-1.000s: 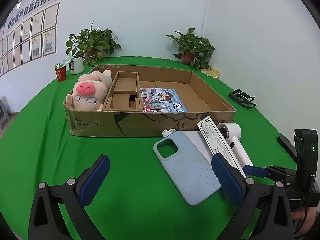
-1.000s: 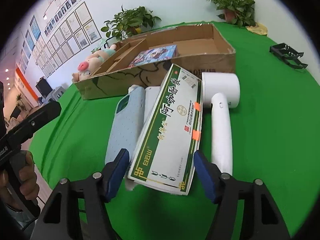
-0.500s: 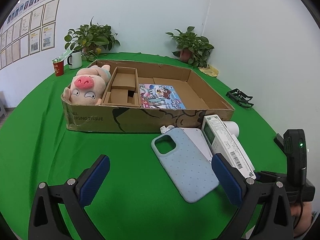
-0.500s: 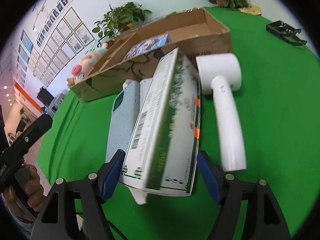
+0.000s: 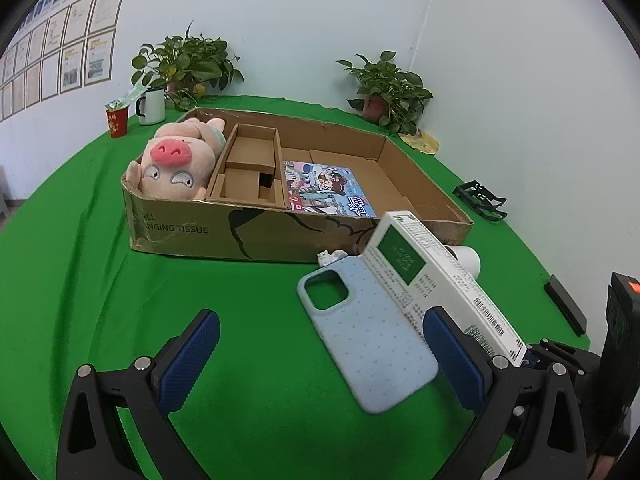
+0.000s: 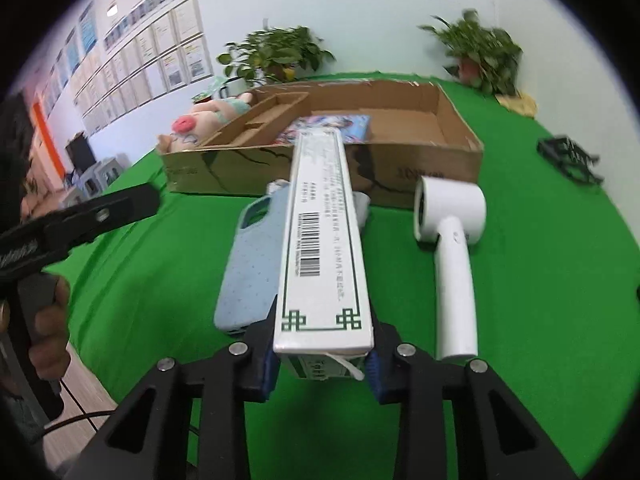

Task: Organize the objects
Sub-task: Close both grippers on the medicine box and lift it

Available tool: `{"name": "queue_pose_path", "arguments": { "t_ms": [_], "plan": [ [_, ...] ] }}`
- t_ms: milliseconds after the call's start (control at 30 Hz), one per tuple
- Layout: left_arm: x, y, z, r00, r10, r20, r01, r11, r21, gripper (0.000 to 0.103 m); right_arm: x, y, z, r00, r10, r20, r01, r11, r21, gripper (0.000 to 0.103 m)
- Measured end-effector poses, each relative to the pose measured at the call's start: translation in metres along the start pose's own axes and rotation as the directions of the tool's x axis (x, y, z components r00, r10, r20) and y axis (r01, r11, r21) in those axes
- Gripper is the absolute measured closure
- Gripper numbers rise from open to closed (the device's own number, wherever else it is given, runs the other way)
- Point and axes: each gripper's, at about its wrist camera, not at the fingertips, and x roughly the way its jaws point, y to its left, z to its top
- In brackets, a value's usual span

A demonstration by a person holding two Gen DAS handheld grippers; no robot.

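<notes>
— What is your right hand-held gripper [image 6: 322, 364] doing?

— Its jaws have just been closing, and now its blue pads pinch the near end of the long white cardboard box with green trim and a barcode [image 6: 324, 240]. The box stands on its narrow edge and reaches away from me toward the shallow brown cardboard tray [image 6: 460, 156] on the green tabletop [image 6: 540, 280].

— What lies around it?

— On its left, the pale blue dotted phone case [image 6: 248, 264] lies flat on the tabletop. On its right, apart from it, lies the white hair dryer [image 6: 452, 248], head toward the tray.

— And your left one?

— My left hand-held gripper [image 5: 320, 356] is spread wide with nothing between its pads. It hovers above the cloth, the phone case [image 5: 368, 336] just ahead of it and the box [image 5: 436, 276] beyond its right finger.

— What is in the tray?

— A pink plush pig [image 5: 176, 160] fills the left compartment, small cardboard dividers [image 5: 248, 168] take the middle, and a colourful cartoon booklet [image 5: 324, 188] lies flat in the right part.
</notes>
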Motion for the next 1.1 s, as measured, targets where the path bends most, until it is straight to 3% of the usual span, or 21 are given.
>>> {"name": "queue_pose_path", "arguments": {
  "t_ms": [100,233,400,533,600,667,800,900,1000,1100],
  "plan": [
    [0.004,0.005,0.001,0.999,-0.046,-0.028,0.045,0.998,-0.035,0.001,0.003,0.019,0.001,0.999,-0.031,0.012,0.032,0.995,-0.09,0.07],
    [0.008,0.01,0.0,0.994,-0.092,-0.056,0.088,0.994,-0.07,0.001,0.0,0.032,0.0,0.999,0.016,0.036,-0.01,0.988,-0.154,0.068],
    [0.012,0.014,0.001,0.987,-0.147,-0.069,0.14,0.985,-0.1,0.001,-0.003,0.066,-0.009,0.997,0.029,0.07,-0.004,0.943,-0.334,0.068],
    [0.017,0.014,-0.002,0.98,-0.176,-0.096,0.166,0.981,-0.105,0.001,-0.007,0.082,-0.015,0.993,0.09,0.081,-0.049,0.913,-0.406,0.059],
    [0.018,0.016,-0.003,0.978,-0.181,-0.101,0.17,0.979,-0.113,0.001,-0.013,0.079,-0.017,0.982,0.173,0.078,-0.13,0.912,-0.388,0.034],
    [0.018,0.017,-0.004,0.977,-0.185,-0.105,0.173,0.978,-0.114,0.001,-0.017,0.075,-0.018,0.966,0.249,0.076,-0.208,0.915,-0.345,0.023],
    [0.02,0.015,-0.004,0.977,-0.177,-0.119,0.167,0.982,-0.092,0.003,-0.016,0.057,-0.012,0.917,0.395,0.056,-0.38,0.908,-0.178,0.022],
    [0.023,0.015,-0.003,0.977,-0.165,-0.135,0.156,0.985,-0.074,0.008,-0.006,0.046,-0.005,0.904,0.426,0.028,-0.423,0.903,-0.071,0.022],
    [0.026,0.013,-0.003,0.973,-0.172,-0.152,0.164,0.984,-0.064,0.01,0.0,0.039,-0.001,0.874,0.485,0.033,-0.486,0.873,0.033,0.022],
    [0.031,0.009,-0.004,0.967,-0.178,-0.184,0.174,0.984,-0.037,0.02,0.001,0.047,-0.002,0.866,0.499,0.03,-0.5,0.865,0.054,0.022]
  ]
}}
